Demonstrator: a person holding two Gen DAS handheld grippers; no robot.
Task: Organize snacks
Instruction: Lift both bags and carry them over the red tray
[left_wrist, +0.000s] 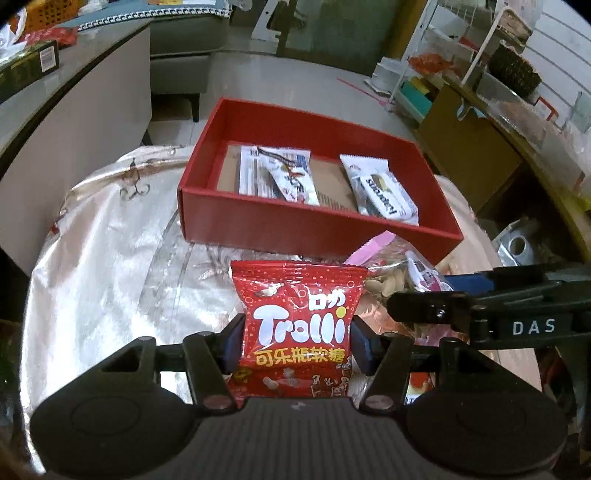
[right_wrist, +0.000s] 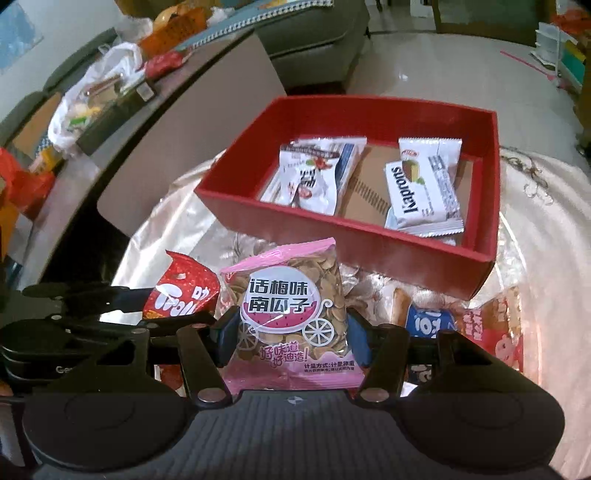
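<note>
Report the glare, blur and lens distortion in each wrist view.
Left wrist view: strong glare on the shiny tablecloth; Trolli packet sharp; fisheye bends the room edges. Right wrist view: glare on the floor; seed packet sharp, background clutter soft, dark corners.

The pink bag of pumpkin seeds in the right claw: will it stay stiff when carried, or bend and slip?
The pink seed bag, gripped by the right claw, stands upright above the pads, so it probably keeps its shape over a short carry. Its film looks glossy, so it may slide in a loose grip. The loose seeds inside could shift and tilt it.
</note>
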